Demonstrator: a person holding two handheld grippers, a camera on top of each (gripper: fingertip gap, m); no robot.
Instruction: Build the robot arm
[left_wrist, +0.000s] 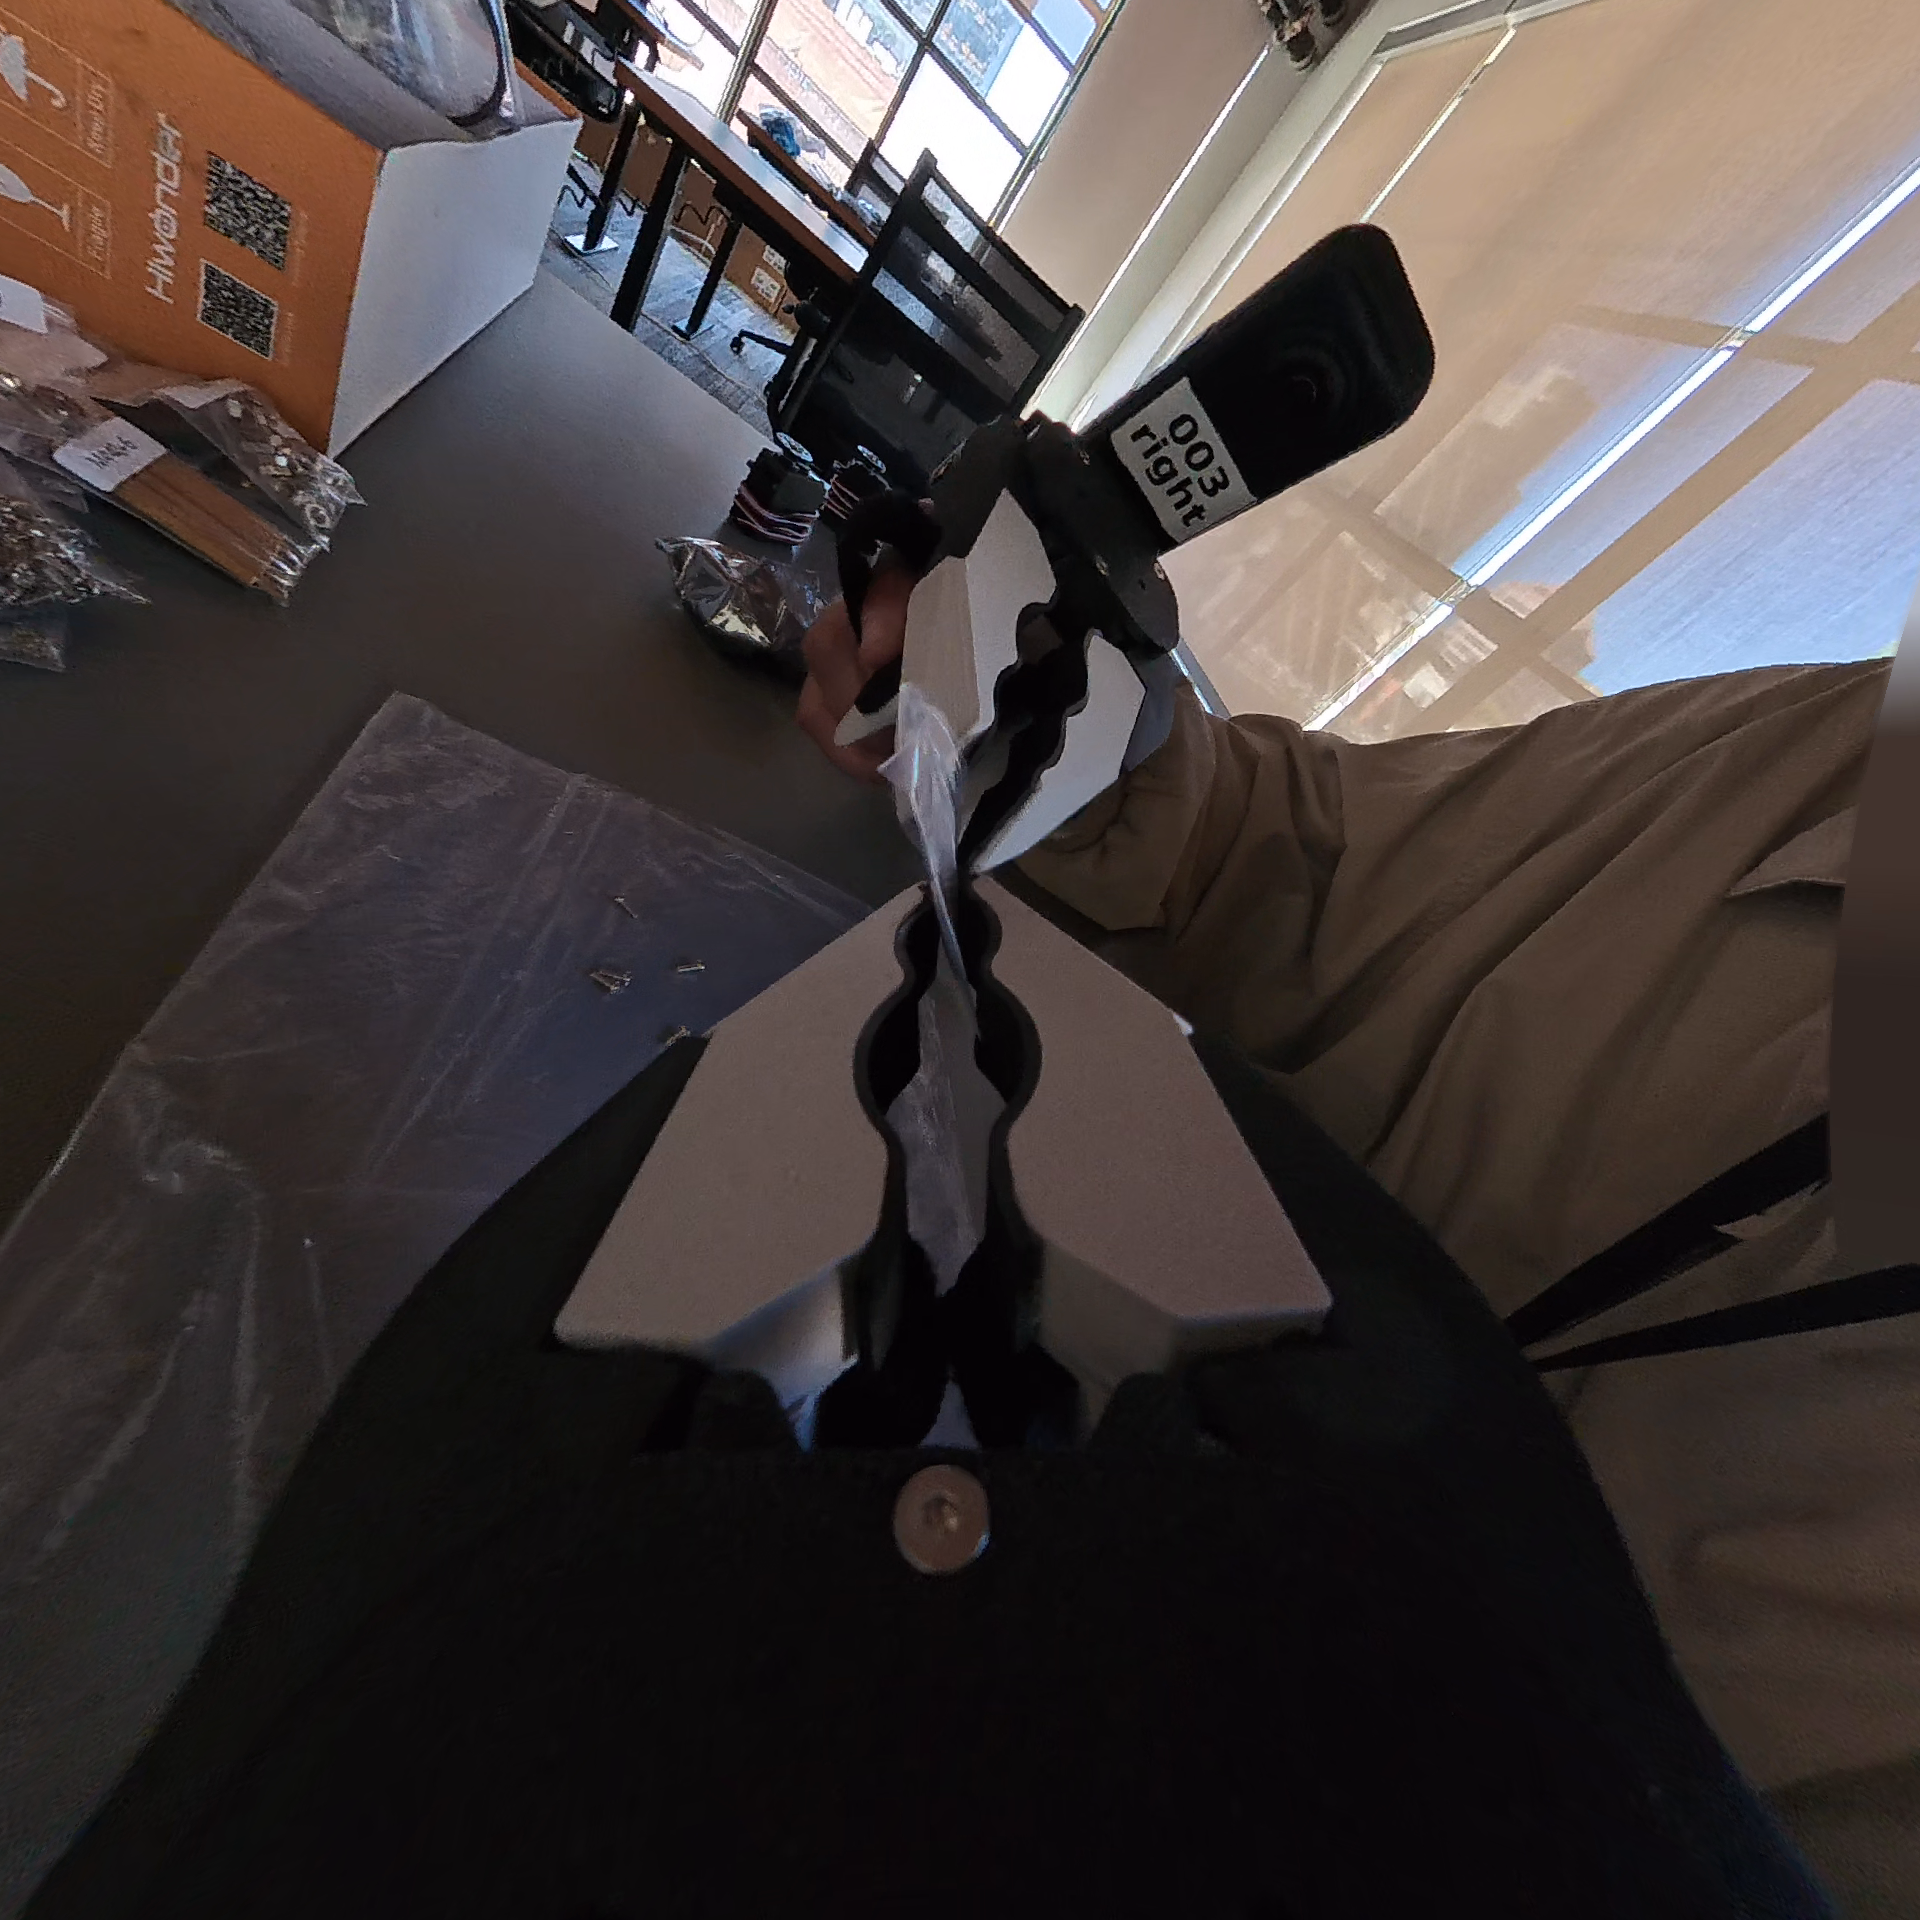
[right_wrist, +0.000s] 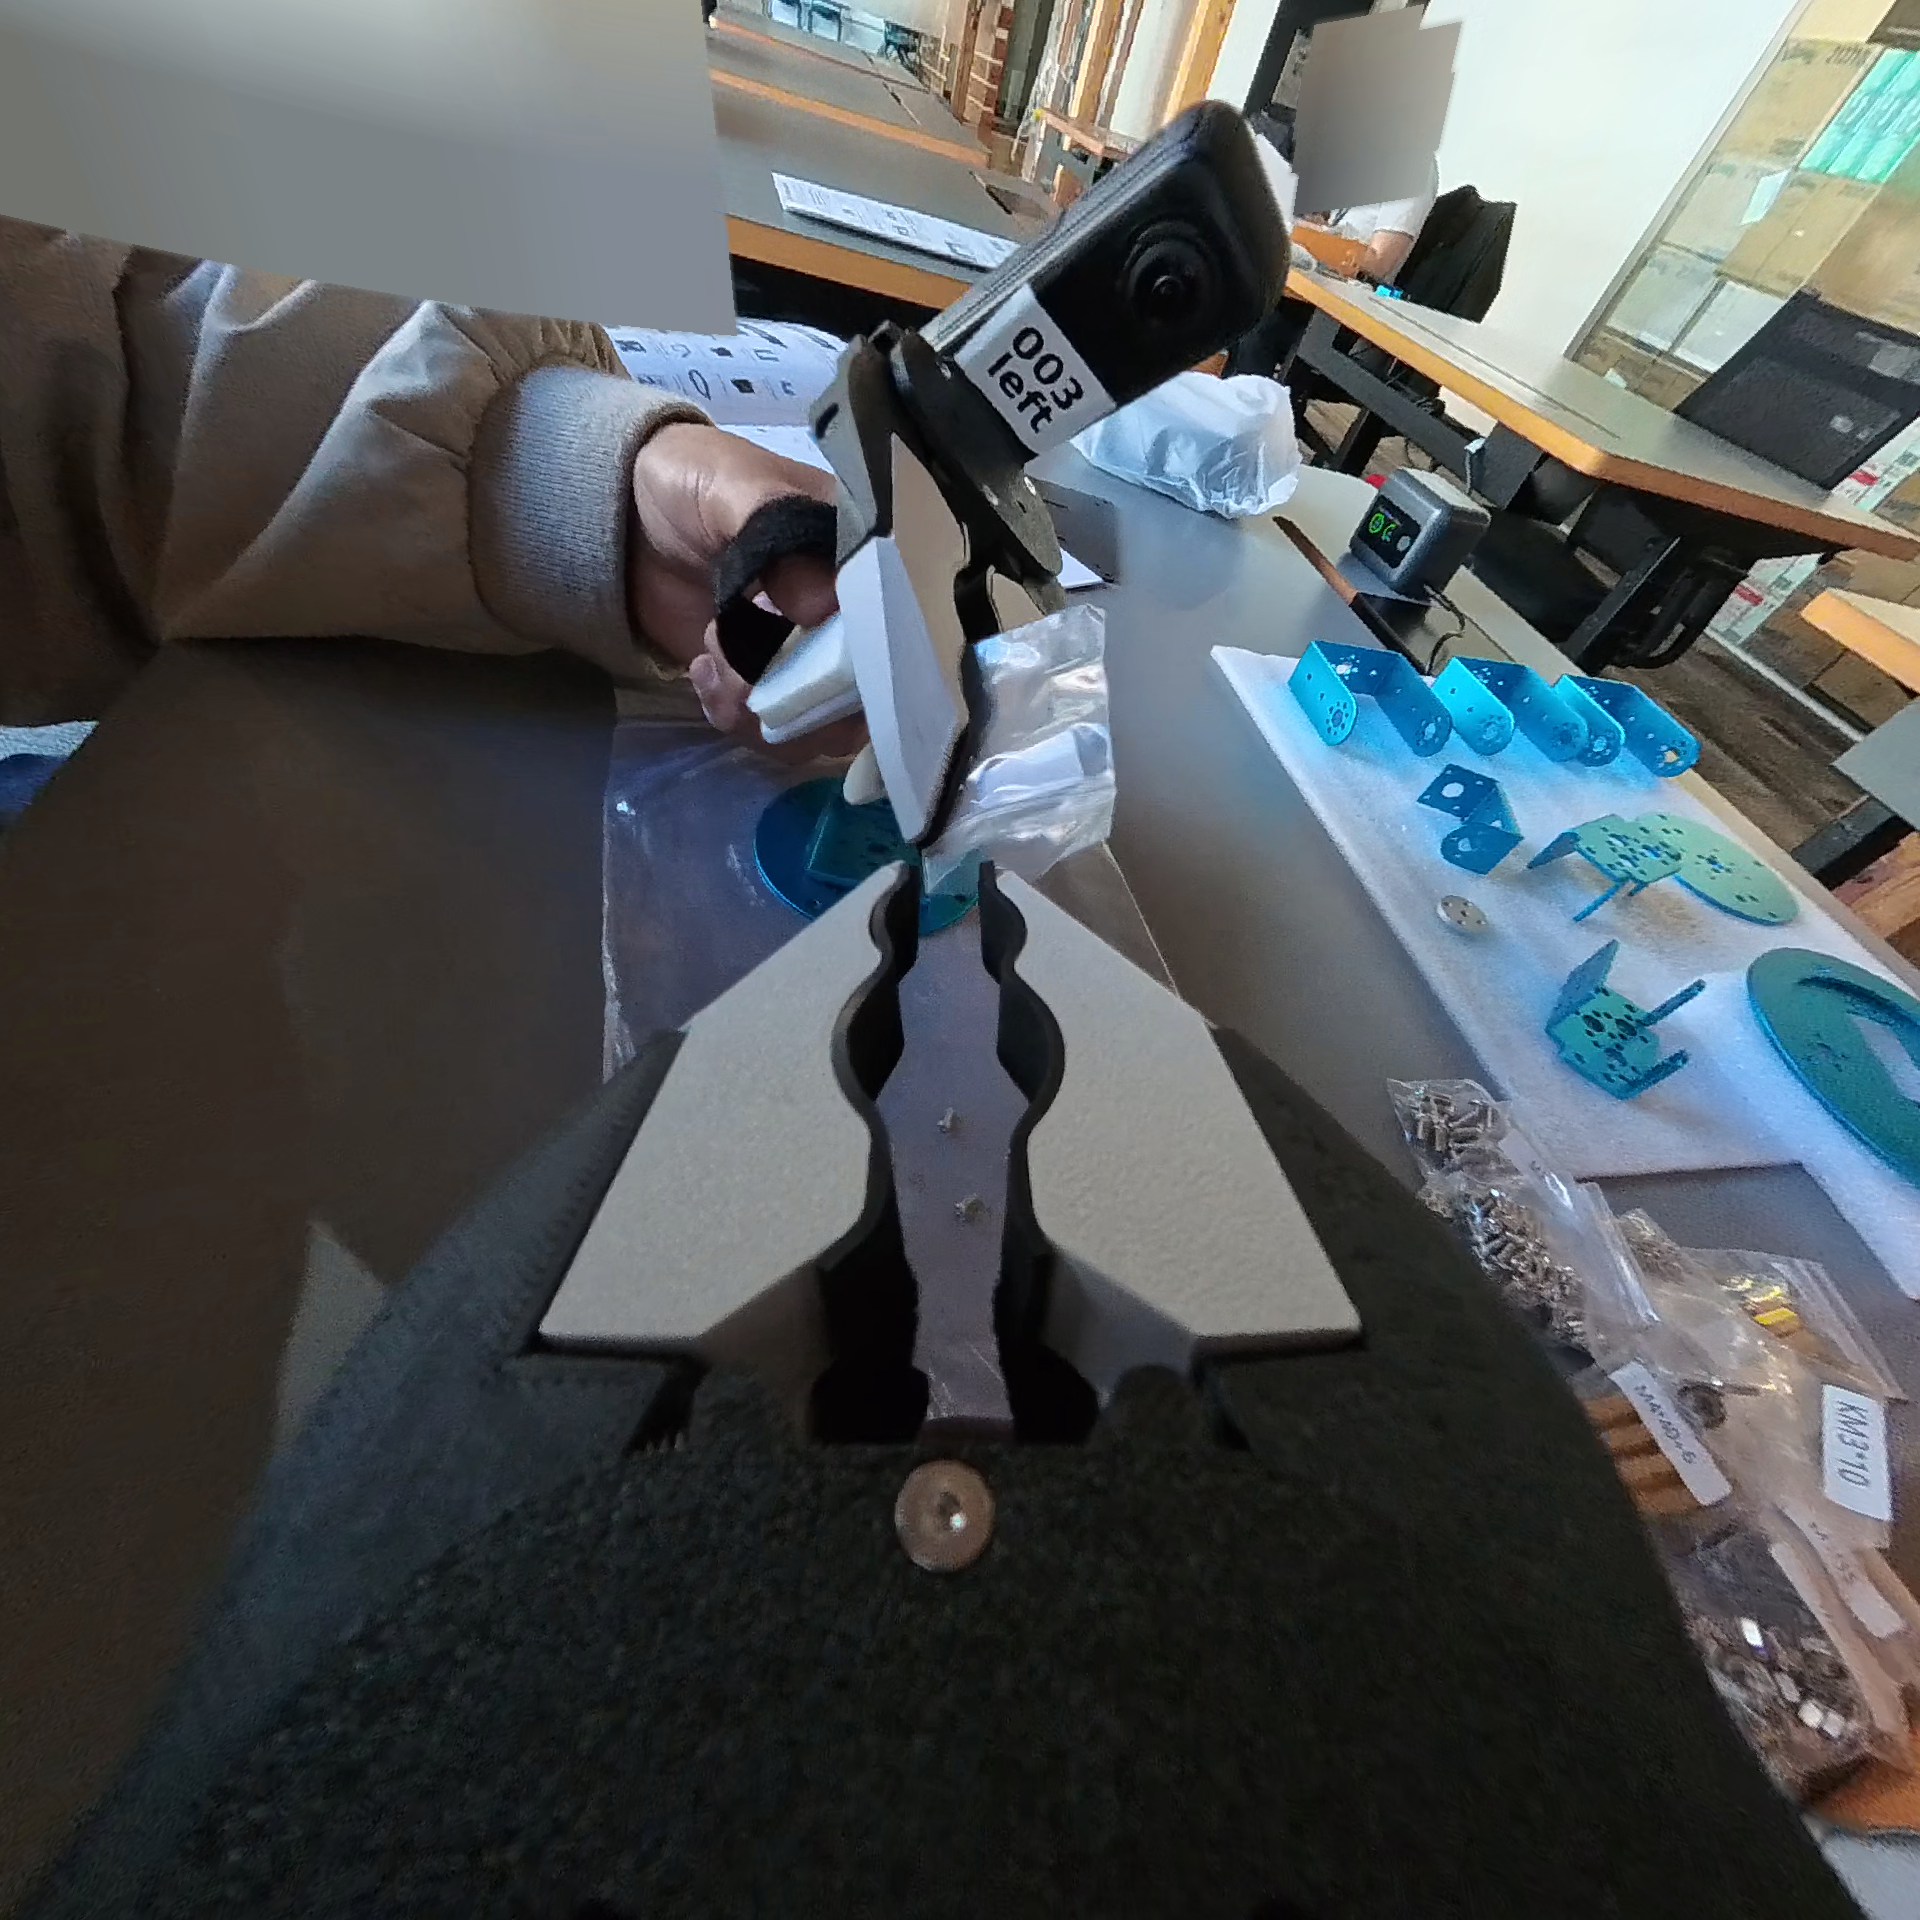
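Clear plastic bag (right_wrist: 1039, 727) pinched by both closed claws, left claw (left_wrist: 948, 940) and right claw (right_wrist: 940, 883) tip to tip above plastic sheet (left_wrist: 343, 1039) on worktop (left_wrist: 468, 582), few screws (left_wrist: 613, 977) already spilled onto sheet.

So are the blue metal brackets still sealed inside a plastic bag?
No, the blue brackets lie loose in a row on a white foam sheet on the table, with no bag around them.
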